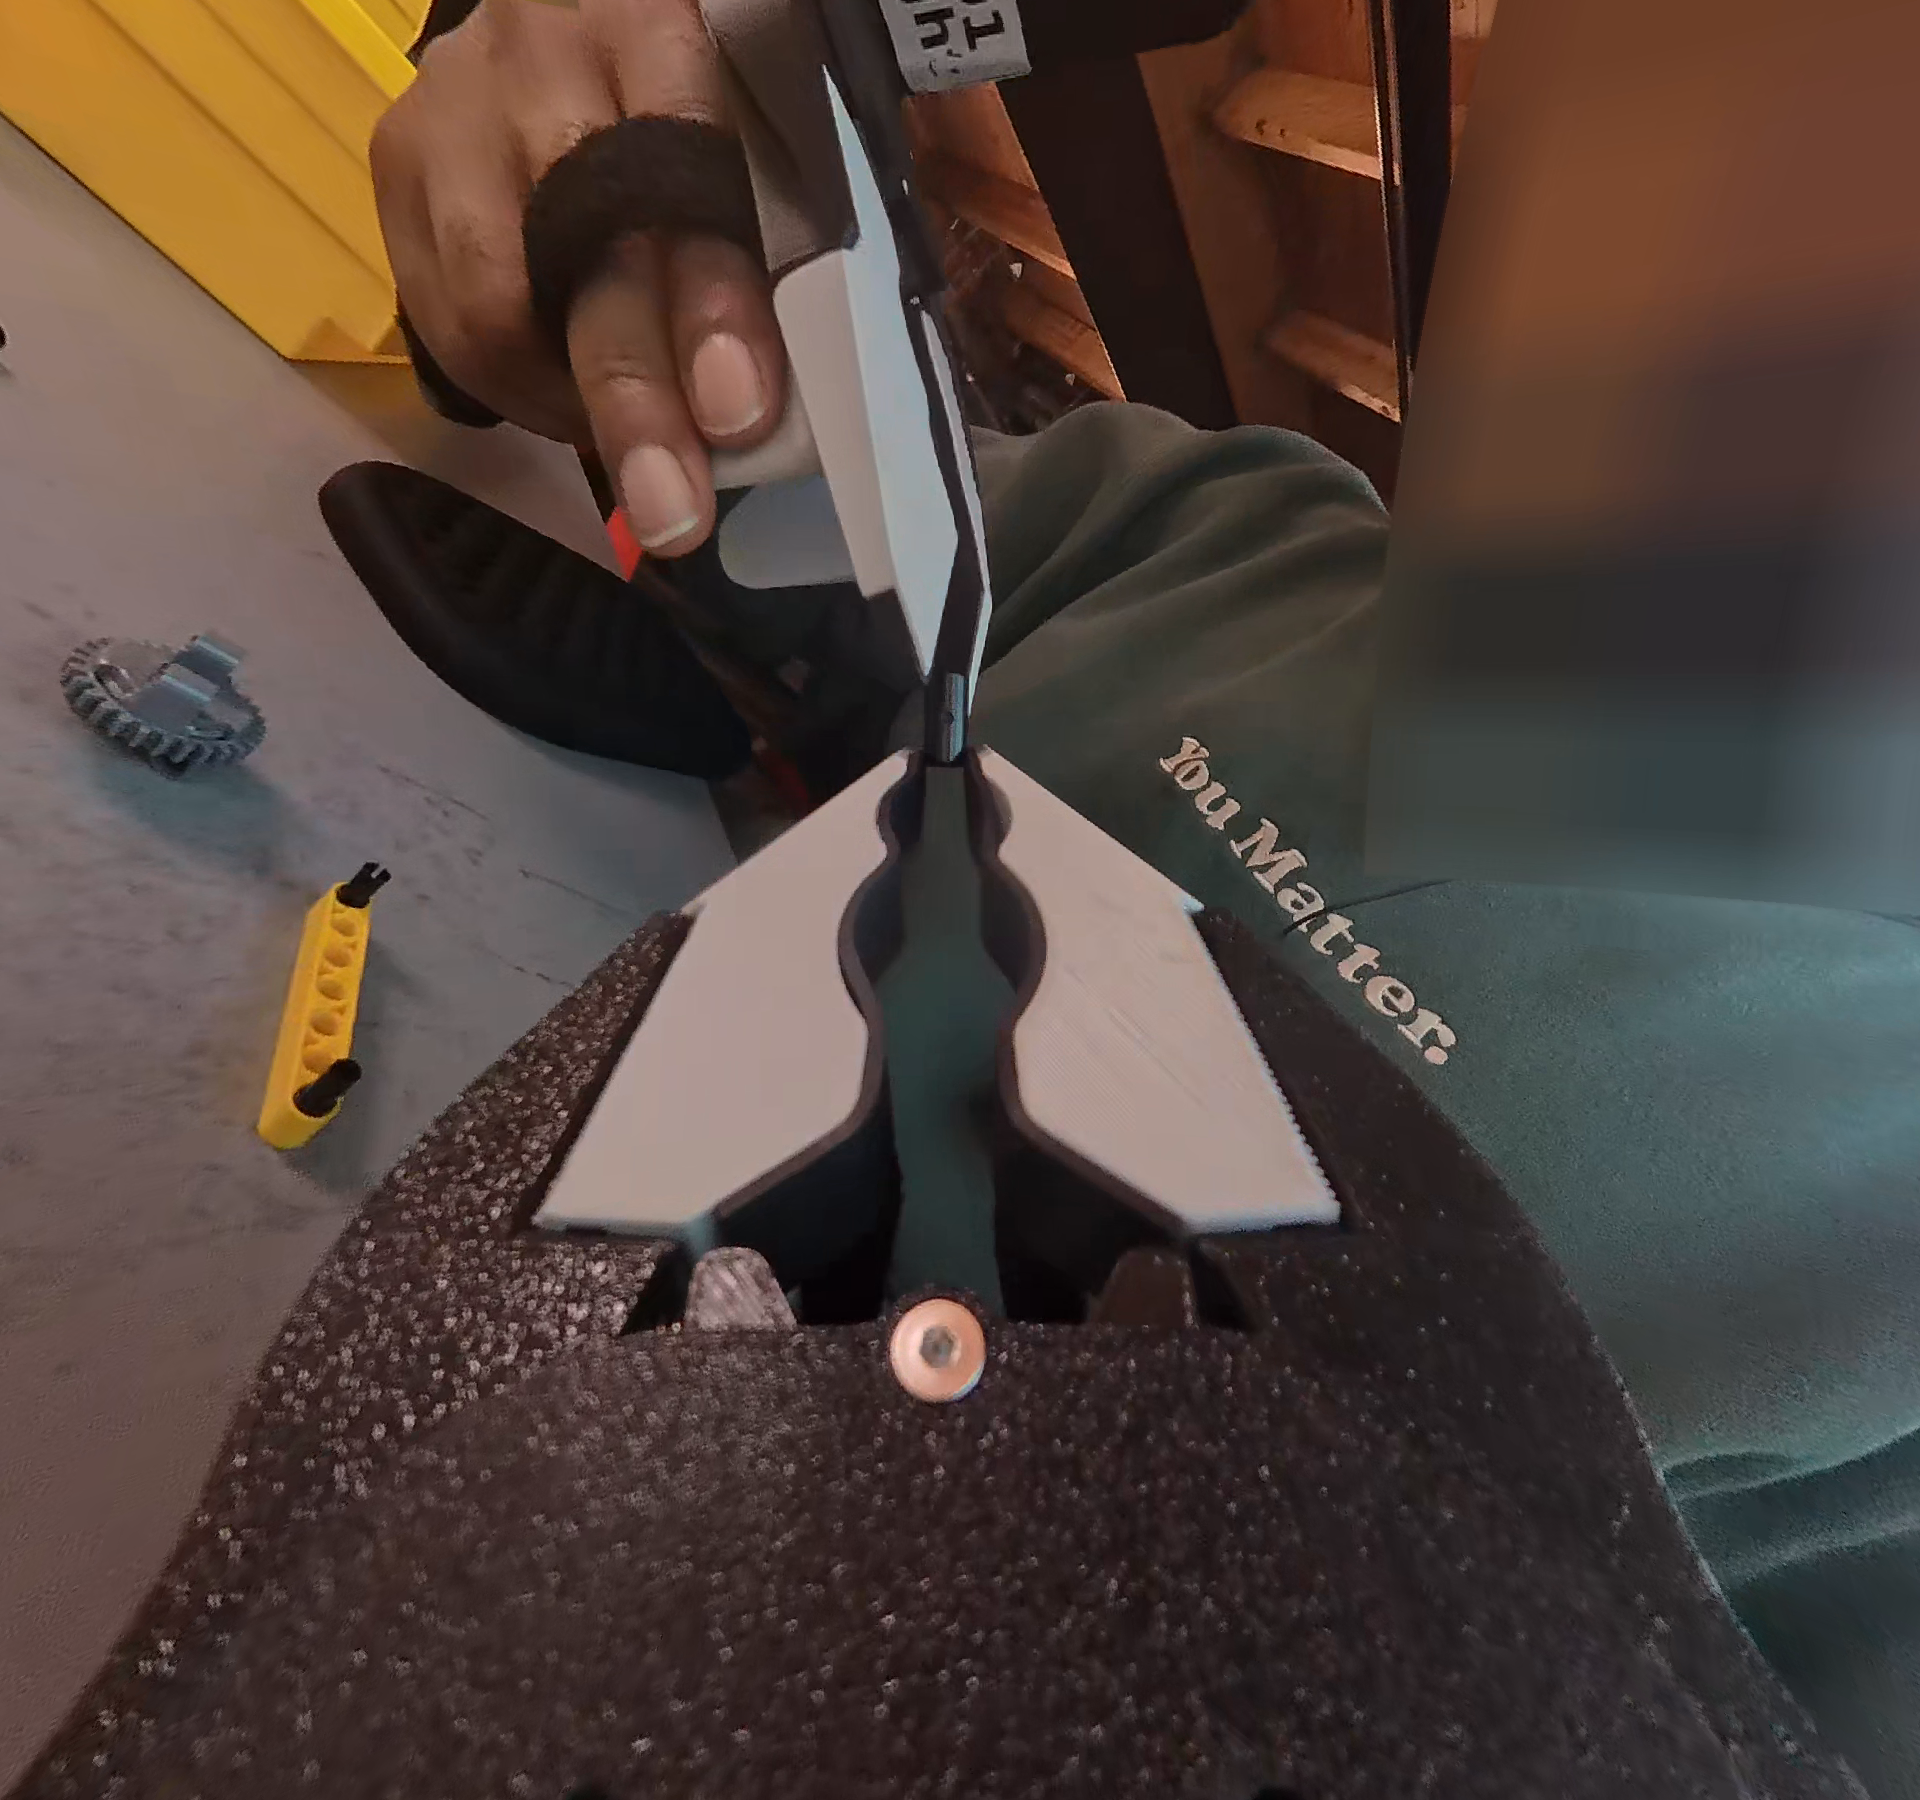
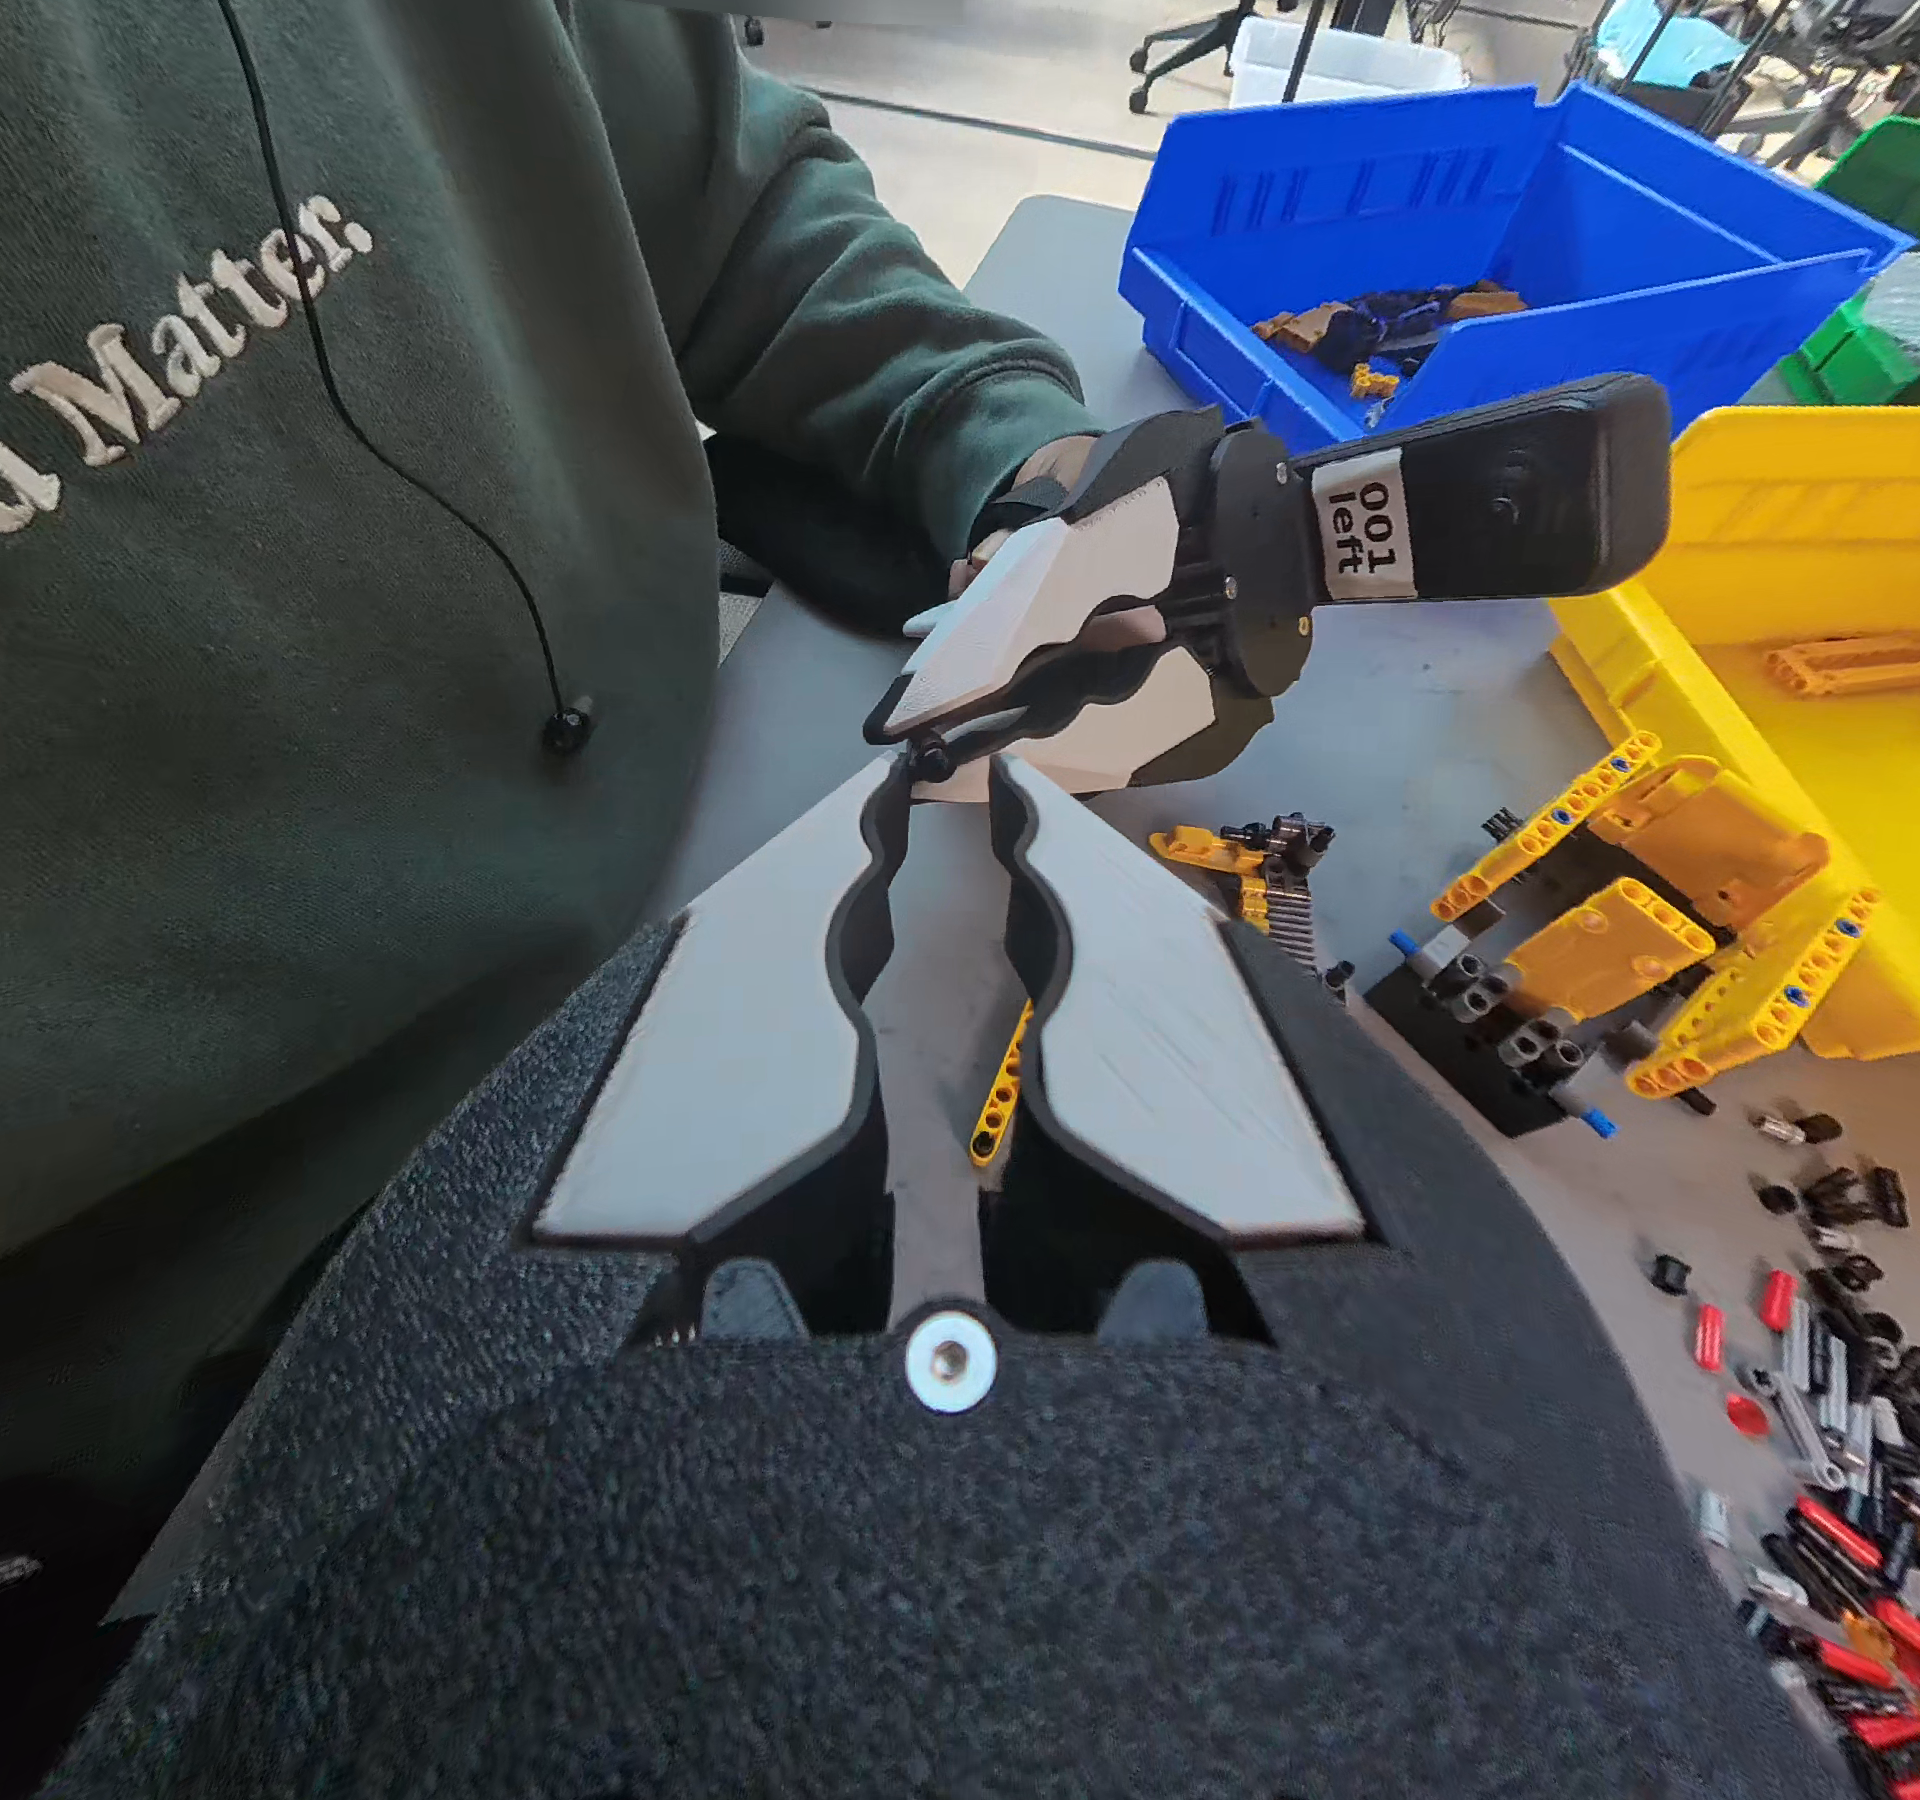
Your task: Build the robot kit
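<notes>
At frame centre, both tools meet tip to tip above the bench (image 2: 1434, 711): left tool (image 1: 943, 763) and right tool (image 2: 940, 763) each clamped on a small black pin (image 1: 948, 716).

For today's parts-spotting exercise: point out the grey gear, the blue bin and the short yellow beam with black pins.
grey gear (image 1: 166, 706): left wrist view, toothed rim.
blue bin (image 2: 1299, 368): right wrist view, front wall.
yellow beam (image 1: 317, 1012): left wrist view, holed face.

Grey-faced tongs (image 1: 943, 763) w/ black speckled body, silver screw (image 1: 936, 1351); green sweatshirt (image 2: 416, 503).
</notes>
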Tool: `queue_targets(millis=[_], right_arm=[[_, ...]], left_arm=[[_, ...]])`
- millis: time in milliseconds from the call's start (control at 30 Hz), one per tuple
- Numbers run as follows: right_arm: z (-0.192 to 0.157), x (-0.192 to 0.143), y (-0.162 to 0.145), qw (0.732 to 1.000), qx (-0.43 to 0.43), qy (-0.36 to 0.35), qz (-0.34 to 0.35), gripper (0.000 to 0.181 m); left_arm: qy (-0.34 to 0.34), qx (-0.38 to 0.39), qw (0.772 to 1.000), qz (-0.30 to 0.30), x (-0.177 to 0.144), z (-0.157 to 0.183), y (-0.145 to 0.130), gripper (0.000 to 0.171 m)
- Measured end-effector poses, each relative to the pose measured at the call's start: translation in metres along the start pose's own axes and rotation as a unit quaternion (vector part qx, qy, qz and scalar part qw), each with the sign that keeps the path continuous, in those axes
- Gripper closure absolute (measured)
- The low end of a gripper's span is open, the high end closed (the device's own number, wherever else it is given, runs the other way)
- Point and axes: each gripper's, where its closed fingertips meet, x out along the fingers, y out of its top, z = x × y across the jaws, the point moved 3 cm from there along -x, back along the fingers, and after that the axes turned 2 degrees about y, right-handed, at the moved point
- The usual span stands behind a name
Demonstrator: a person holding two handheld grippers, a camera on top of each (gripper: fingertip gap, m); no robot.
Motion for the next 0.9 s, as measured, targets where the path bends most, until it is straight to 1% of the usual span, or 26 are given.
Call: queue_targets(millis=[133,300,433,600,733,833,900], right_arm=[[-0.004,0.006,0.000,0.999,-0.014,0.021,-0.023,0.174],[-0.009,0.007,0.002,0.999,-0.021,0.029,-0.026,0.169],[-0.014,0.007,0.003,0.998,-0.043,0.034,-0.040,0.174],[-0.022,0.009,0.007,0.995,-0.069,0.041,-0.055,0.172],[-0.025,0.010,0.010,0.994,-0.081,0.043,-0.062,0.173],[-0.027,0.011,0.010,0.993,-0.081,0.045,-0.071,0.174],[-0.025,0.010,0.008,0.993,-0.066,0.043,-0.086,0.174]], left_arm=[[-0.004,-0.001,1.000,-0.005,0.001,0.001,-0.001,0.165],[-0.011,-0.001,1.000,-0.015,0.003,0.003,-0.004,0.166],[-0.021,0.002,0.999,-0.026,0.005,0.007,-0.008,0.166],[-0.031,0.003,0.999,-0.041,0.009,0.010,-0.013,0.166],[-0.034,0.006,0.998,-0.047,0.011,0.012,-0.015,0.166],[-0.032,0.008,0.998,-0.050,0.011,0.013,-0.016,0.166],[-0.011,0.019,0.999,-0.047,0.011,0.010,-0.015,0.165]])
